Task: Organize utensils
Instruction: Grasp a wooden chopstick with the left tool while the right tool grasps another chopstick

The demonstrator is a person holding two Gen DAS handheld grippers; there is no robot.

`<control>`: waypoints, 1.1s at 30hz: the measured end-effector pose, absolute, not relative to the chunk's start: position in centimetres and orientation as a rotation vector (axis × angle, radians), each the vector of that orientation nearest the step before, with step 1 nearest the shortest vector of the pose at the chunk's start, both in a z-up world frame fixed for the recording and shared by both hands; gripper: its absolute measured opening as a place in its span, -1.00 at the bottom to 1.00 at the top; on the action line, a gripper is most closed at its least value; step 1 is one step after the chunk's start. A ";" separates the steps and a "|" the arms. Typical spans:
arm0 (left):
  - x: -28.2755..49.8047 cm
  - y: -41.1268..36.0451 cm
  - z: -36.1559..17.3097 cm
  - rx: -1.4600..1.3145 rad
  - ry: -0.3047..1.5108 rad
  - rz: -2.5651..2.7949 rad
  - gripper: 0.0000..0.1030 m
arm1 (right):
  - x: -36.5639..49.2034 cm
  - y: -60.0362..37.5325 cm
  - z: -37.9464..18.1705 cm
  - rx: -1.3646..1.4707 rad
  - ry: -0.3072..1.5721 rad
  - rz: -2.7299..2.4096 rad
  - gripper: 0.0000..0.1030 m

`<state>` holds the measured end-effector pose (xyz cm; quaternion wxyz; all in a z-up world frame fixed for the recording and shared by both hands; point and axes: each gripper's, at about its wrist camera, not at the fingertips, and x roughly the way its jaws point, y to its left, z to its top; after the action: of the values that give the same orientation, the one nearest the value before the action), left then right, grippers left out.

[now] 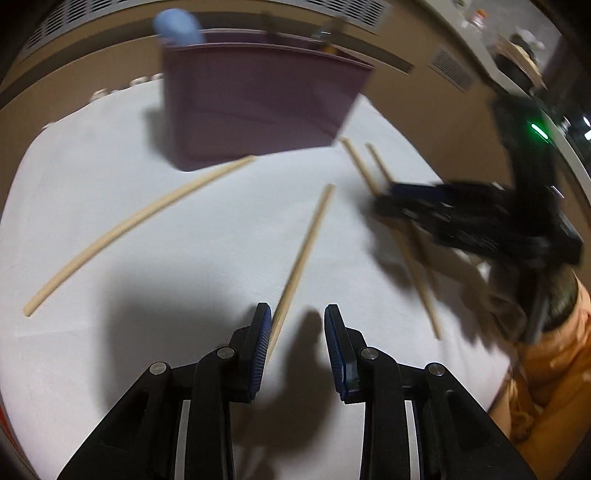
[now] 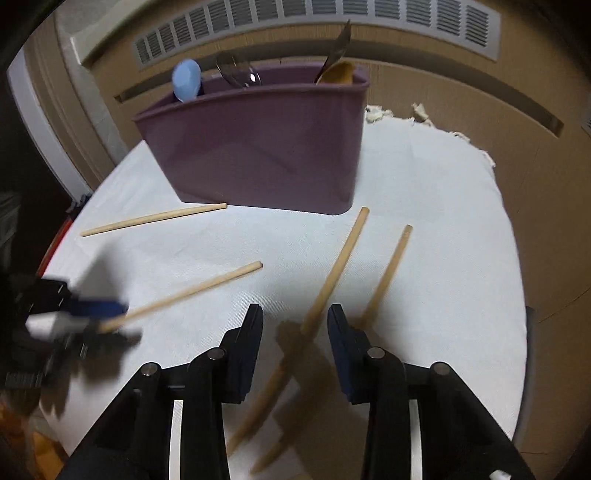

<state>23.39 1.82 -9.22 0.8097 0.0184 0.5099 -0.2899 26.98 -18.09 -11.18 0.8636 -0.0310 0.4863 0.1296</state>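
A purple utensil bin [image 1: 258, 107] stands at the back of the white-clothed table and also shows in the right wrist view [image 2: 266, 147], holding a blue spoon [image 2: 187, 80] and other utensils. Several wooden chopsticks lie loose on the cloth. My left gripper [image 1: 297, 321] is open low over the cloth, with one chopstick [image 1: 303, 258] running in beside its left finger. My right gripper [image 2: 295, 319] is open, with one chopstick [image 2: 332, 273] passing between its fingers and another [image 2: 388, 273] just to the right. The right gripper also shows blurred in the left wrist view [image 1: 384, 201].
A long chopstick [image 1: 129, 229] lies at the left in front of the bin. The white tablecloth [image 2: 443, 258] ends in a rounded edge to the right. A wooden wall panel with a vent grille [image 2: 332, 18] stands behind the table.
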 end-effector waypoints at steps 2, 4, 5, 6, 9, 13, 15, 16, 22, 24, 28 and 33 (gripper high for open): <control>22.8 1.3 -8.9 0.052 1.080 -0.636 -0.38 | 27.6 -17.9 -11.7 -0.071 1.040 0.241 -0.44; 22.6 1.2 -8.7 0.095 1.054 -0.617 -0.38 | 28.0 -18.0 -12.0 -0.060 1.047 0.225 -0.44; 22.6 1.1 -8.6 0.125 1.038 -0.594 -0.38 | 28.0 -18.0 -12.1 -0.058 1.046 0.223 -0.48; 22.7 0.9 -8.6 0.157 1.023 -0.569 -0.38 | 27.9 -18.0 -12.1 -0.066 1.042 0.220 -0.55; 23.9 -0.3 -8.8 0.205 1.020 -0.514 -0.38 | 27.3 -17.7 -12.0 -0.080 1.049 0.245 -0.75; 25.6 -2.1 -9.0 0.260 1.020 -0.483 -0.38 | 25.6 -17.6 -11.4 -0.080 1.036 0.305 -0.84; 26.3 -3.2 -9.2 0.283 1.022 -0.479 -0.38 | 24.8 -17.9 -11.0 -0.074 1.021 0.317 -0.84; 26.6 -3.7 -9.2 0.299 1.024 -0.479 -0.38 | 24.4 -18.2 -10.8 -0.066 1.016 0.321 -0.84; 27.9 -5.7 -9.4 0.359 1.056 -0.486 -0.38 | 23.4 -19.7 -10.6 -0.034 1.006 0.318 -0.84; 28.3 -5.8 -9.3 0.362 1.068 -0.489 -0.38 | 23.2 -20.0 -10.8 -0.028 1.002 0.321 -0.84; 29.3 -5.4 -9.2 0.335 1.111 -0.501 -0.37 | 23.0 -20.7 -11.1 -0.007 0.990 0.328 -0.84; 29.6 -5.2 -8.9 0.347 1.114 -0.508 -0.40 | 22.8 -21.2 -11.5 0.013 0.991 0.331 -0.84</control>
<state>29.63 -5.24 -8.92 0.8043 0.1621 0.5201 -0.2374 22.78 -21.21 -11.51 0.8667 0.0061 0.4731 0.1580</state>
